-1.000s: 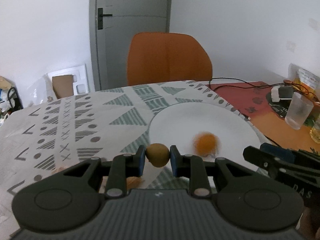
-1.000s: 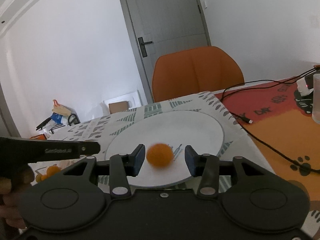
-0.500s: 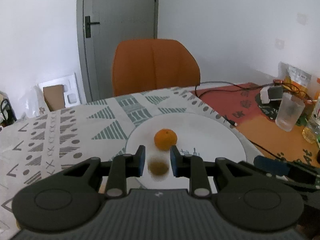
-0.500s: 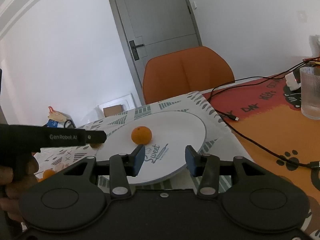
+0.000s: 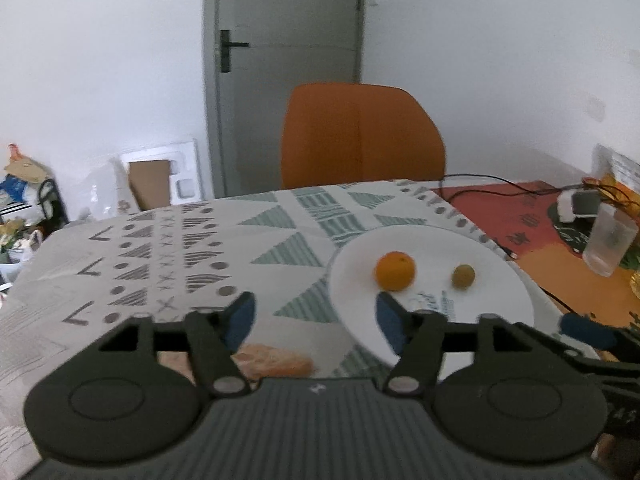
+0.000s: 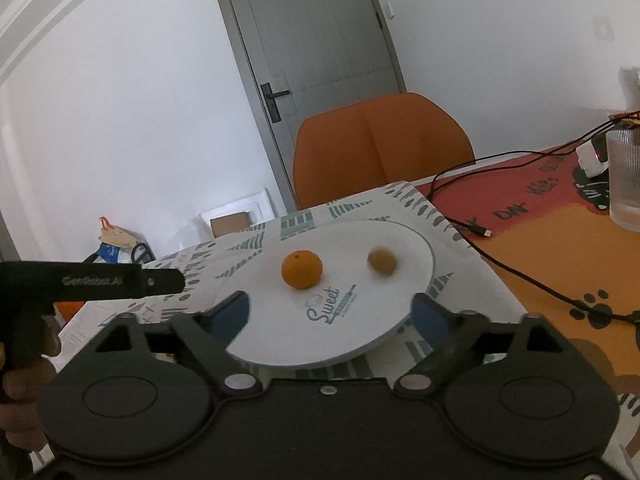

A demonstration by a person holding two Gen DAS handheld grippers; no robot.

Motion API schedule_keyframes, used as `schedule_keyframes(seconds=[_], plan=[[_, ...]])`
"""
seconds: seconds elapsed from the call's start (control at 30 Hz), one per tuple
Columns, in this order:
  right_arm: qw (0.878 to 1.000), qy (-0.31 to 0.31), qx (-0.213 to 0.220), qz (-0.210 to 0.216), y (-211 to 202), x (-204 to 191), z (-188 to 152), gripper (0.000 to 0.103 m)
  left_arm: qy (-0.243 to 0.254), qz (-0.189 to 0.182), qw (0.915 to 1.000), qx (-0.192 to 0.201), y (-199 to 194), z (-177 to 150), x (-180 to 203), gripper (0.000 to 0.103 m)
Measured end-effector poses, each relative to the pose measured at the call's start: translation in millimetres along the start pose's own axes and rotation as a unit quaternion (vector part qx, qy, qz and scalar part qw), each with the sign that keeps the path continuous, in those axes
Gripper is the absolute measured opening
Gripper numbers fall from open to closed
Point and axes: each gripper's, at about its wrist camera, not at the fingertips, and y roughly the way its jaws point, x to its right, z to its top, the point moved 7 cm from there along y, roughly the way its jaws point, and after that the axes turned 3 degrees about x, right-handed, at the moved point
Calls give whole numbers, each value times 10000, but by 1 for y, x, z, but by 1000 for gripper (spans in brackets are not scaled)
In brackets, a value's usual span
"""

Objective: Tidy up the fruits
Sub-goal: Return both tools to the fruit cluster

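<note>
Tangerine [image 5: 395, 271] on plate [image 5: 496, 304], glass [image 6: 625, 184], cable [image 6: 516, 272] nearby

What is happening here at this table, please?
A person holds a claw in each hand and is putting fruits on a white plate. An orange and a small brown-green fruit, perhaps a kiwi, lie apart on the plate. The left claw and the right claw are both open and hold nothing. More orange fruit lies on the tablecloth under the left claw, not yet on the plate.
</note>
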Motion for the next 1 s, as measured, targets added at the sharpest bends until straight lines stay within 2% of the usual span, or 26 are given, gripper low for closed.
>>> schedule_keyframes(seconds=[0.03,0.1,0.33,1.0], plan=[[10000,-25,32,-18,-1,-2,0,102,-22,83,10000,41,-3,-1,-5,80],[9999,-88,86,-44,-1,-7,1,103,-70,182,9998,103,-8,-2,-14,84],[9998,-208,73,-4,-2,-27,-3,103,-286,391,9988,62,-21,-11,-41,91],[9980,-530,-81,349,-1,-78,-21,103,-769,981,9921,-126,-54,-48,-112,93]])
